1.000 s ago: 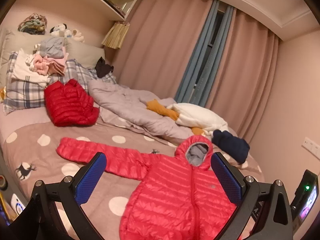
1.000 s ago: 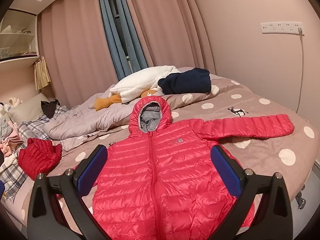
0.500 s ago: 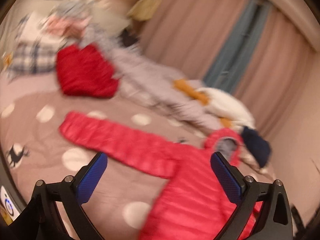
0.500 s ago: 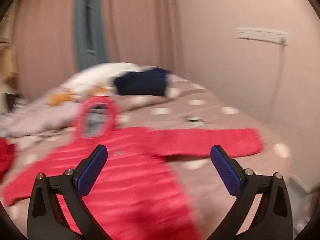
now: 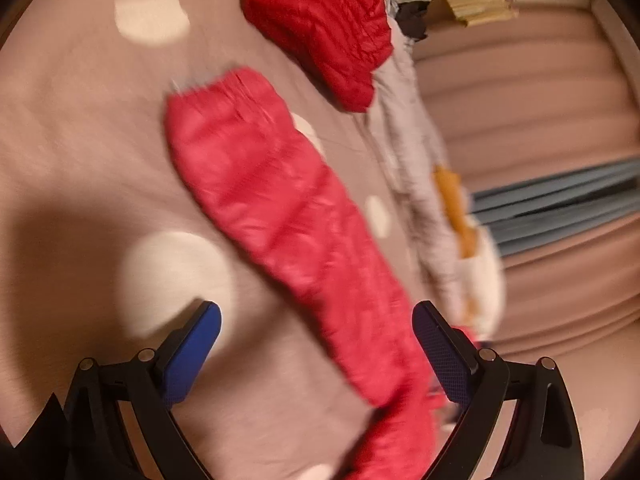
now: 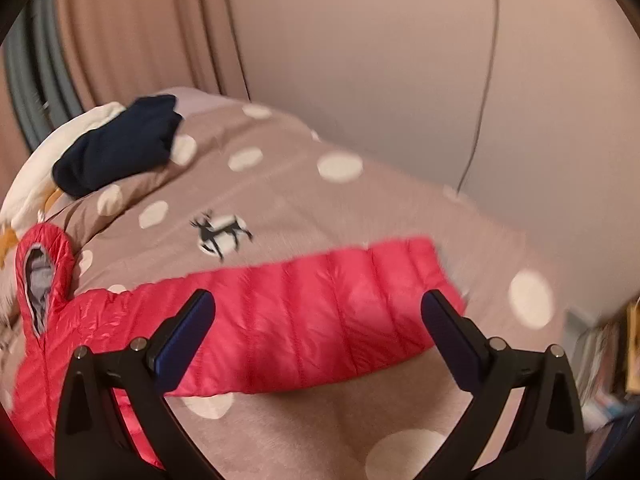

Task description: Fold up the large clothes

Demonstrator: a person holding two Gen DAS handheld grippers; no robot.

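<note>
A pink-red hooded puffer jacket lies flat on the bed with both sleeves spread out. Its one sleeve (image 5: 280,208) runs up and left from between the fingers of my left gripper (image 5: 316,320), which is open and empty just above it. Its other sleeve (image 6: 320,312) lies crosswise between the fingers of my right gripper (image 6: 318,308), also open and empty. The hood (image 6: 40,268) shows at the left of the right wrist view. Both views are blurred.
The bedspread (image 6: 280,184) is taupe with white dots and a deer print. A folded dark red jacket (image 5: 324,20) and a grey quilt (image 5: 412,152) lie beyond the left sleeve. A navy garment (image 6: 120,144) rests on white bedding. A wall with a cable (image 6: 480,100) borders the bed.
Both grippers have dropped and swung outward from the jacket's body, each now low over one sleeve. Both stay open. The jacket has not moved.
</note>
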